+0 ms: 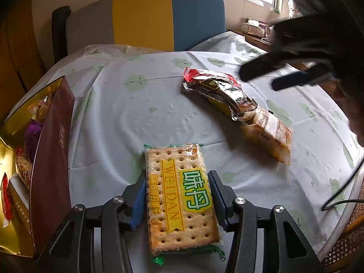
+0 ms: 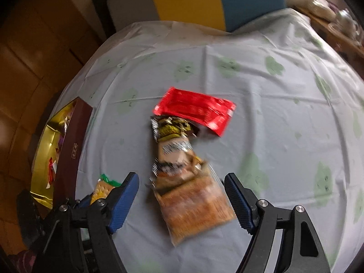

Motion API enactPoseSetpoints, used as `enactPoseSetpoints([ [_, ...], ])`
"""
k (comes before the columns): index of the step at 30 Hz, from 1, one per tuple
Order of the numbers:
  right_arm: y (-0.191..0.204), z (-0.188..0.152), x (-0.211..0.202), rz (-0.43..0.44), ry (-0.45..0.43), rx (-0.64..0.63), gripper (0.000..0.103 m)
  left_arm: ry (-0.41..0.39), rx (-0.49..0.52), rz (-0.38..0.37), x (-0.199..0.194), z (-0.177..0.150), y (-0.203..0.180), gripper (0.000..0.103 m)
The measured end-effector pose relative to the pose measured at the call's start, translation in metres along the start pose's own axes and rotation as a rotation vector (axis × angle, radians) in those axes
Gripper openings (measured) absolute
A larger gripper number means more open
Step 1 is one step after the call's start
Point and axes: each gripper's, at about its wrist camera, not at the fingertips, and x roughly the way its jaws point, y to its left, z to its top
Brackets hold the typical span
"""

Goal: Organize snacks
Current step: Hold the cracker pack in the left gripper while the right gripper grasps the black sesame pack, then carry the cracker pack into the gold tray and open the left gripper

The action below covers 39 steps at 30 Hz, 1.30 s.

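My left gripper point(image 1: 178, 202) fingers clamp the cracker pack point(image 1: 180, 195) on the desk point(image 1: 141, 122) beside the gift box point(image 1: 53, 159) | my right gripper point(image 2: 182, 201) fingers spread wide, released, over the orange snack pack point(image 2: 195, 209) | red packet point(image 2: 195, 111) beyond it

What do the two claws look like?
Both look alike: the left claw and the right claw have black angular arms, shiny silver round bolts and ribbed blue finger pads. A thin black cable loops nearby. No sleeves or markings show.
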Motion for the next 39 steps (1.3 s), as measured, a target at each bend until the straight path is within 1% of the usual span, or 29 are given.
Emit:
enactPoseSetpoints([
  [2,0.008,0.009,0.014,0.005,0.016,-0.008,0.079,-0.001,-0.002,-0.002,0.0,0.0,0.0,0.051],
  [6,0.02,0.019,0.045,-0.031,0.045,-0.043,0.079,-0.003,0.001,-0.002,0.001,0.0,0.0,0.051],
  [7,0.023,0.02,0.054,-0.054,0.055,-0.057,0.074,-0.003,0.002,-0.003,0.001,0.0,0.0,0.051],
  [8,0.027,0.02,0.059,-0.09,0.055,-0.078,0.057,-0.003,0.002,-0.004,0.001,0.0,0.0,0.051],
  [9,0.03,0.02,0.062,-0.118,0.053,-0.102,0.044,-0.003,0.003,-0.005,0.001,0.0,0.0,0.051],
  [10,0.032,0.02,0.062,-0.117,0.052,-0.114,0.036,-0.004,0.005,-0.006,0.001,0.0,0.0,0.051],
  [11,0.037,0.018,0.06,-0.103,0.054,-0.125,0.035,-0.005,0.006,-0.006,0.0,0.0,0.0,0.051],
  [14,0.054,0.005,0.051,-0.043,0.055,-0.2,0.034,-0.001,0.003,-0.007,-0.001,0.001,0.001,0.048],
  [17,0.062,-0.012,0.054,-0.011,0.102,-0.233,0.035,0.015,-0.011,-0.02,-0.004,0.002,0.004,0.048],
  [18,0.062,-0.016,0.054,-0.005,0.093,-0.235,0.036,0.022,-0.012,-0.022,-0.006,0.002,0.004,0.048],
  [21,0.051,-0.018,0.055,0.054,0.101,-0.163,0.036,0.034,-0.01,-0.036,-0.014,-0.001,0.005,0.048],
  [23,0.041,-0.018,0.058,0.086,0.118,-0.138,0.039,0.031,0.001,-0.037,-0.022,-0.003,0.005,0.048],
  [24,0.04,-0.019,0.058,0.093,0.112,-0.138,0.039,0.031,0.003,-0.036,-0.026,-0.004,0.005,0.048],
  [26,0.039,-0.021,0.057,0.093,0.101,-0.149,0.039,0.032,-0.001,-0.041,-0.033,-0.005,0.006,0.048],
  [29,0.047,-0.028,0.055,0.06,0.075,-0.196,0.039,0.029,-0.011,-0.046,-0.043,-0.002,0.008,0.048],
  [32,0.052,-0.03,0.056,0.039,0.067,-0.228,0.039,-0.008,-0.009,-0.036,-0.06,0.01,0.01,0.048],
  [35,0.052,-0.03,0.056,0.036,0.063,-0.232,0.04,-0.036,-0.06,-0.051,-0.075,0.025,0.021,0.048],
  [38,0.059,-0.03,0.061,0.019,0.058,-0.257,0.04,-0.085,-0.07,-0.023,-0.093,0.042,0.034,0.048],
  [39,0.061,-0.03,0.061,0.014,0.057,-0.266,0.04,-0.089,-0.087,-0.032,-0.096,0.045,0.039,0.048],
])
